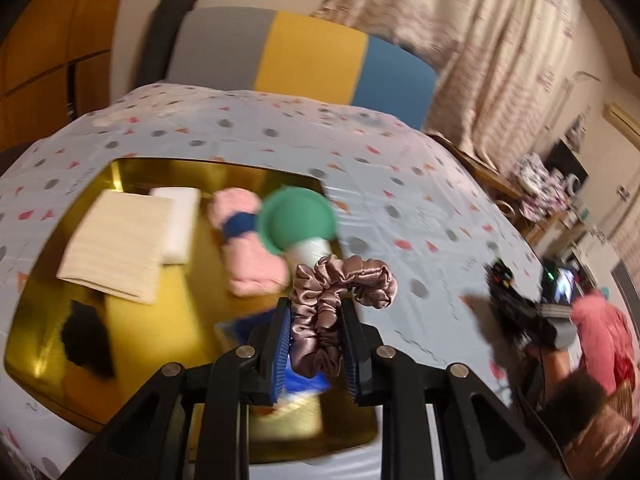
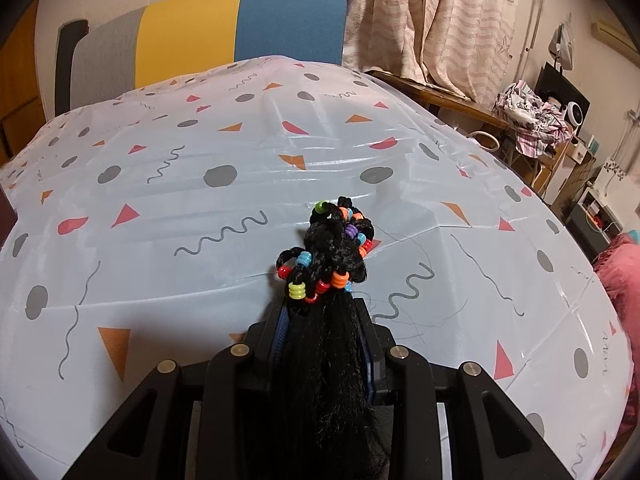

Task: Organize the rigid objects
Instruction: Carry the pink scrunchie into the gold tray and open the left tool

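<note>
My left gripper [image 1: 316, 312] is shut on a mauve satin scrunchie [image 1: 340, 296] and holds it above the right part of a gold tray [image 1: 132, 172]. On the tray lie a beige folded cloth [image 1: 116, 240], a white block [image 1: 178, 220], a pink rolled towel with a blue band [image 1: 248, 240], a green-topped white object [image 1: 296, 220] and a black item [image 1: 86, 336]. My right gripper [image 2: 324, 304] is shut on a black braided hairpiece with coloured beads [image 2: 332, 256], above the patterned tablecloth [image 2: 180, 200]. It also shows at the right in the left wrist view [image 1: 528, 304].
A grey, yellow and blue chair back [image 2: 208, 36] stands behind the table. Curtains [image 2: 440, 20] hang at the back right. A cluttered side table [image 2: 532, 120] and a pink object [image 2: 620, 276] are at the right.
</note>
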`<state>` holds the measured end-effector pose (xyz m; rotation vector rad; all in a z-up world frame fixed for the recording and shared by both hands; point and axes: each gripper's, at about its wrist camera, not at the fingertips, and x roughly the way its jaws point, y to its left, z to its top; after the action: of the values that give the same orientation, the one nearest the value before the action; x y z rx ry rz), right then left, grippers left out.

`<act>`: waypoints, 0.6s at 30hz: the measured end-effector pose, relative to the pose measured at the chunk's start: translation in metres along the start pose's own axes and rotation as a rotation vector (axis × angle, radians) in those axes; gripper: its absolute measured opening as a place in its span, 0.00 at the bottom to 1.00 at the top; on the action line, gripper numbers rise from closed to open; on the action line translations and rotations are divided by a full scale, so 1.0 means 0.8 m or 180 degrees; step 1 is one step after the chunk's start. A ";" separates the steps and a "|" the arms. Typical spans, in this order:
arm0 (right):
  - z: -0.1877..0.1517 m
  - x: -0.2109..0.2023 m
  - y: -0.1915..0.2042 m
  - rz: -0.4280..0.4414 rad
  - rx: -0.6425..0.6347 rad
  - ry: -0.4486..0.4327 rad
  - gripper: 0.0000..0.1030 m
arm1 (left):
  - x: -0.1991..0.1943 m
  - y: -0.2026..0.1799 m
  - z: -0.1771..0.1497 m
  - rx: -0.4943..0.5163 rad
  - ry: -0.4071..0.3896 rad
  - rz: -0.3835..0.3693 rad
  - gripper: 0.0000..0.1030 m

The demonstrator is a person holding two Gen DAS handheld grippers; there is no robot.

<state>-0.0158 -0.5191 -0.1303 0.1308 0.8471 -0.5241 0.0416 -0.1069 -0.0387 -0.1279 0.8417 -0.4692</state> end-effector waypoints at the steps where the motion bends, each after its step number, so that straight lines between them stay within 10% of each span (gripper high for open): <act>1: 0.000 0.000 0.000 -0.0007 -0.0005 -0.0004 0.30 | 0.001 0.008 0.003 -0.0056 0.0005 0.0025 0.22; 18: 0.000 -0.003 0.005 -0.0052 -0.0062 -0.0033 0.30 | 0.068 0.070 0.035 -0.0429 0.0286 0.0375 0.29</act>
<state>-0.0153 -0.5150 -0.1288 0.1034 0.8436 -0.5313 0.1133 -0.0839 -0.0737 -0.1813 0.9639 -0.3092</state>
